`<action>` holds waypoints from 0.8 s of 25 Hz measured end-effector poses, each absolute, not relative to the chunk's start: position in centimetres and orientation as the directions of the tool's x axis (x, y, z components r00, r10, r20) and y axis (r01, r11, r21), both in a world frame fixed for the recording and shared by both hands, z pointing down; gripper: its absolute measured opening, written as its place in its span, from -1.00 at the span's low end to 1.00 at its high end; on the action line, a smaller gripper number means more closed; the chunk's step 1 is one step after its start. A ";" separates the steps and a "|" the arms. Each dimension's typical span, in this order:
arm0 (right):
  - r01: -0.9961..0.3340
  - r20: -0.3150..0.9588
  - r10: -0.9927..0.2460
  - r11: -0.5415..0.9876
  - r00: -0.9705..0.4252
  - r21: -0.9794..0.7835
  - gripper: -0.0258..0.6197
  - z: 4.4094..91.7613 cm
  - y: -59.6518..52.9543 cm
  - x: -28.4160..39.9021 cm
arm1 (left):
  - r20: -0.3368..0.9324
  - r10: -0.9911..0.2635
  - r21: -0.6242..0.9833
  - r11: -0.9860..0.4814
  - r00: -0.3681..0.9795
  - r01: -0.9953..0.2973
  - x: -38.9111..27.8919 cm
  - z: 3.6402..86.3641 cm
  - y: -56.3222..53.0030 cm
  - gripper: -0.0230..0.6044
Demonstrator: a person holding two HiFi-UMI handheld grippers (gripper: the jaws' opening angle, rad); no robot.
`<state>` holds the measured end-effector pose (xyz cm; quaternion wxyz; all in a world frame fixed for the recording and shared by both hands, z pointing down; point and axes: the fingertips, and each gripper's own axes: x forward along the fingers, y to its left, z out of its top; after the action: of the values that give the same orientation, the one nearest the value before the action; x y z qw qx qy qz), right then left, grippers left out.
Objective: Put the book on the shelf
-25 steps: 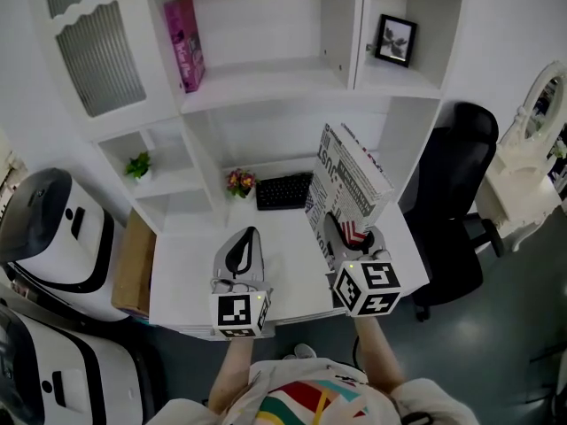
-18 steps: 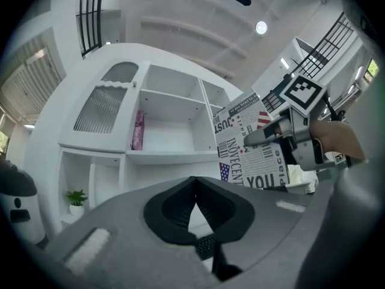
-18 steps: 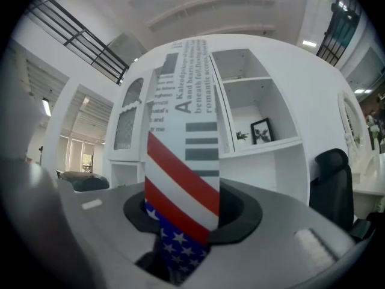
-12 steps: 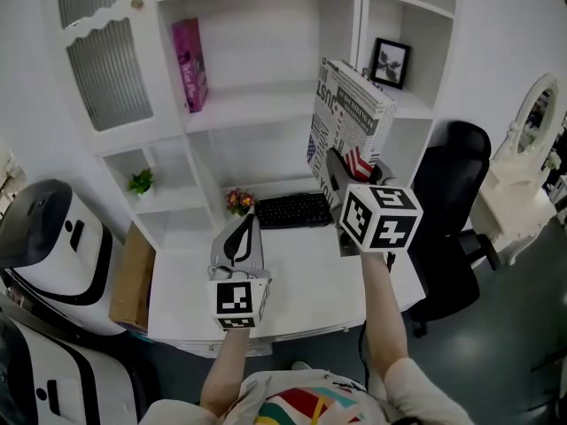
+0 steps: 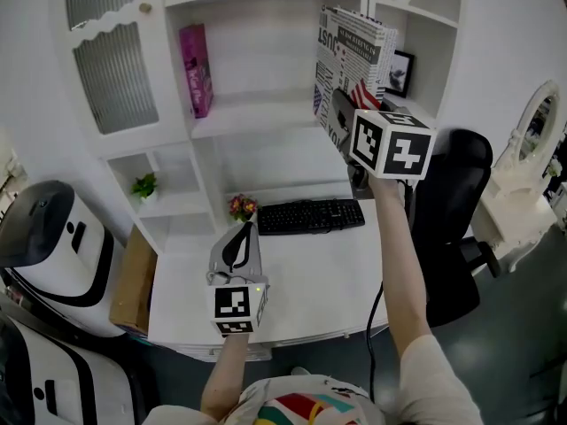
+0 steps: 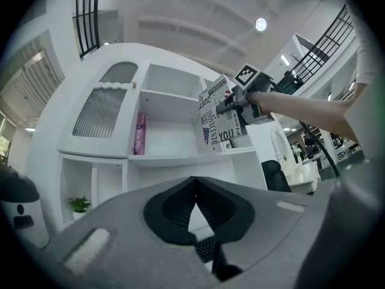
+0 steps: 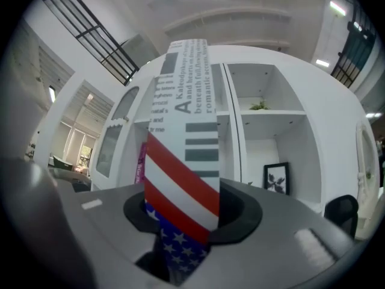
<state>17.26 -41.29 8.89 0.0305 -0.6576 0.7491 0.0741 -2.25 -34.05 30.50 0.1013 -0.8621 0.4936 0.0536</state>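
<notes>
White desk (image 5: 310,273) under shelves (image 5: 266,115); right gripper (image 5: 344,113) fingers clamp book (image 5: 353,38), left gripper (image 5: 244,237) fingers together.

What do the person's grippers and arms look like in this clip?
Both the left gripper and right gripper have grey fingers with black pads, each with a white cube bearing black square markers. The arms are bare below a short-sleeved white shirt striped red, yellow and teal.

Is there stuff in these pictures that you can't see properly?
Head view: framed picture, partly behind the book.
Head view: pink book, title too small to read.
Right gripper view: the book's bottom end, hidden inside the right claw.
</notes>
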 end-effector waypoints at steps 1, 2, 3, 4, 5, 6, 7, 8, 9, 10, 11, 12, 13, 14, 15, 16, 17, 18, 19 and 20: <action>-0.989 -0.141 -0.982 0.116 -0.128 0.086 -0.44 8.4 -41.8 17.3 | -0.189 -0.843 -0.120 -0.489 0.503 -0.864 -2.4 30.6 -34.1 -0.93; -0.989 -0.137 -0.983 0.109 -0.122 0.099 -0.44 8.0 -42.3 17.3 | -0.184 -0.846 -0.119 -0.486 0.500 -0.866 -2.5 30.8 -34.1 -0.93; -0.989 -0.131 -0.985 0.102 -0.116 0.108 -0.44 7.7 -42.8 17.4 | -0.179 -0.849 -0.118 -0.484 0.498 -0.867 -2.5 31.0 -34.0 -0.93; -0.989 -0.124 -0.986 0.095 -0.109 0.111 -0.44 7.4 -43.4 17.5 | -0.173 -0.851 -0.117 -0.483 0.496 -0.868 -2.5 31.3 -34.0 -0.93; -0.990 -0.116 -0.988 0.088 -0.100 0.111 -0.44 7.1 -43.9 17.7 | -0.168 -0.853 -0.117 -0.481 0.494 -0.869 -2.5 31.5 -34.0 -0.93; -0.991 -0.109 -0.990 0.083 -0.095 0.107 -0.44 6.9 -44.5 17.9 | -0.162 -0.856 -0.117 -0.477 0.491 -0.871 -2.6 31.8 -34.1 -0.93; -0.992 -0.101 -0.991 0.082 -0.093 0.101 -0.44 6.8 -45.0 18.0 | -0.158 -0.859 -0.118 -0.473 0.487 -0.873 -2.8 32.0 -34.1 -0.93; -0.992 -0.093 -0.991 0.083 -0.091 0.095 -0.44 6.9 -45.6 18.1 | -0.154 -0.863 -0.119 -0.468 0.482 -0.876 -3.0 32.2 -34.1 -0.93; -0.992 -0.084 -0.993 0.081 -0.088 0.093 -0.44 6.9 -46.1 18.1 | -0.150 -0.866 -0.118 -0.462 0.476 -0.879 -3.2 32.3 -34.1 -0.93; -0.992 -0.073 -0.994 0.077 -0.084 0.095 -0.44 7.1 -46.7 18.2 | -0.146 -0.870 -0.116 -0.457 0.470 -0.882 -3.5 32.5 -34.2 -0.93; -0.992 -0.059 -0.995 0.076 -0.082 0.100 -0.44 7.2 -47.4 18.2 | -0.141 -0.874 -0.113 -0.452 0.464 -0.885 -3.7 32.6 -34.2 -0.93; -0.992 -0.042 -0.996 0.080 -0.084 0.102 -0.44 7.4 -48.1 18.2 | -0.136 -0.879 -0.109 -0.446 0.457 -0.889 -3.9 32.7 -34.3 -0.93; -0.991 -0.026 -0.995 0.088 -0.091 0.098 -0.44 7.6 -48.8 18.1 | -0.131 -0.883 -0.106 -0.439 0.450 -0.892 -4.2 32.8 -34.5 -0.93; -0.991 -0.012 -0.995 0.100 -0.101 0.087 -0.44 7.8 -49.5 18.0 | -0.126 -0.888 -0.105 -0.432 0.443 -0.896 -4.3 32.9 -34.7 -0.93; -0.991 0.000 -0.994 0.110 -0.110 0.074 -0.44 7.9 -50.2 17.9 | -0.121 -0.891 -0.108 -0.426 0.437 -0.898 -4.5 33.0 -34.9 -0.93; -0.991 0.008 -0.993 0.117 -0.116 0.063 -0.44 8.1 -50.9 17.9 | -0.118 -0.895 -0.113 -0.419 0.431 -0.901 -4.6 33.0 -35.0 -0.93; -0.991 0.016 -0.993 0.119 -0.118 0.057 -0.44 8.2 -51.5 17.9 | -0.117 -0.897 -0.120 -0.413 0.426 -0.903 -4.7 33.1 -35.1 -0.93; -0.991 0.022 -0.993 0.119 -0.118 0.054 -0.44 8.3 -52.1 17.9 | -0.116 -0.900 -0.125 -0.407 0.421 -0.905 -4.8 33.2 -35.2 -0.93; -0.992 0.029 -0.993 0.119 -0.118 0.050 -0.44 8.4 -52.7 17.9 | -0.113 -0.902 -0.127 -0.403 0.417 -0.906 -4.9 33.3 -35.3 -0.93; -0.992 0.035 -0.992 0.120 -0.118 0.047 -0.44 8.6 -53.2 17.8 | -0.110 -0.905 -0.128 -0.398 0.412 -0.908 -5.0 33.4 -35.4 -0.93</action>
<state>17.81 -53.23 8.56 -0.0284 -0.6634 0.7477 0.0060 -5.04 -35.40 33.43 0.0837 -0.8361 0.5421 0.0113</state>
